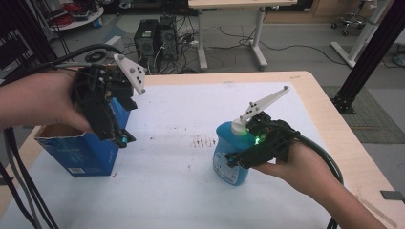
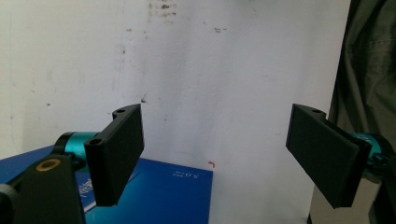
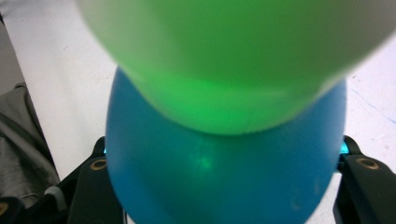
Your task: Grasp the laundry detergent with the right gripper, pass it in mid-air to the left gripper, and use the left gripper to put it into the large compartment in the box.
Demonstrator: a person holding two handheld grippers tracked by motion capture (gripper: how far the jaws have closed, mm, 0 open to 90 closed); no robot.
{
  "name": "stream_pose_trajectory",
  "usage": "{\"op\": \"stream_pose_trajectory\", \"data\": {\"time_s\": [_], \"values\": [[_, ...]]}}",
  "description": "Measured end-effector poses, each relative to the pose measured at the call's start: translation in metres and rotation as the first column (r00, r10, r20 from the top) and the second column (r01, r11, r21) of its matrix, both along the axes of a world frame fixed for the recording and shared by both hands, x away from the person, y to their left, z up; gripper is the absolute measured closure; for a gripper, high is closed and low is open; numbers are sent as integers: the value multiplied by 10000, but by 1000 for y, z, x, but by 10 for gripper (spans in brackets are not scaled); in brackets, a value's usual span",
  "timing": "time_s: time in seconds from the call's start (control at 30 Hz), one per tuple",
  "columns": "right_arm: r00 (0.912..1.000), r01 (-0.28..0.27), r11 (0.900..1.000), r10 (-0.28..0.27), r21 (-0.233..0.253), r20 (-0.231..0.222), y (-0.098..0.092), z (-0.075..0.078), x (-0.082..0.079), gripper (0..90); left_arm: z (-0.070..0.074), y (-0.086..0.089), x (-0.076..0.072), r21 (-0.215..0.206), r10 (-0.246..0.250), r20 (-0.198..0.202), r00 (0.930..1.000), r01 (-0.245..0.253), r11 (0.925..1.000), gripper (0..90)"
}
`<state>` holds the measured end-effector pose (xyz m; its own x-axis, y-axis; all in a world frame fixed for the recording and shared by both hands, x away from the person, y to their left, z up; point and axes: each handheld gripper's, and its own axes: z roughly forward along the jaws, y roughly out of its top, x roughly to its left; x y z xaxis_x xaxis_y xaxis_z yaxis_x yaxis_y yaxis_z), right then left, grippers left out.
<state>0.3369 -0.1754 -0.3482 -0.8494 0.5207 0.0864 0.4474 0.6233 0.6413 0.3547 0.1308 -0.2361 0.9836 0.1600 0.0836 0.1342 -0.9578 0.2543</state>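
A blue bottle (image 1: 226,139) with a white cap (image 1: 237,125) is upright right of the middle of the white table cover (image 1: 172,186). My right gripper (image 1: 235,160) is shut on its body from the right side. In the right gripper view the bottle (image 3: 224,182) sits between both jaws, and its cap (image 3: 233,60) glows green close to the lens. My left gripper (image 1: 122,138) hangs open over an open blue cardboard box (image 1: 79,151) at the table's left edge. In the left gripper view the jaws of the gripper (image 2: 215,114) stand wide apart over the box's corner (image 2: 159,196).
Dark stains (image 1: 203,141) mark the cover near the middle. Beyond the table's far edge are two computer towers (image 1: 155,38), floor cables and another table's legs (image 1: 258,38). A black frame post (image 1: 367,57) slants at the right.
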Motion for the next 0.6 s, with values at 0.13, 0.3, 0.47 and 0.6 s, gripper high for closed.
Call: {"op": "stream_pose_trajectory", "data": {"time_s": [0.13, 0.3, 0.47, 0.6], "values": [[9998, 138, 9999, -139, 83, 165, -2, 1, 0, 405, -1, -1, 0, 22, -16, -15, 10000, 16, 10000, 194], [9986, 296, 9994, -305, 202, 431, -9, 1, 0, 435, -1, 0, -1, 31, -16, -22, 10000, 16, 10000, 194], [9974, 353, 9986, -377, 394, 609, -15, 1, 1, 450, -2, 0, 0, 10, -26, -9, 10000, 26, 10000, 194], [9970, 226, 9987, -258, 449, 729, -16, 0, 1, 458, -2, 0, -1, -4, 16, -20, 10000, -16, 10000, 194]]}}
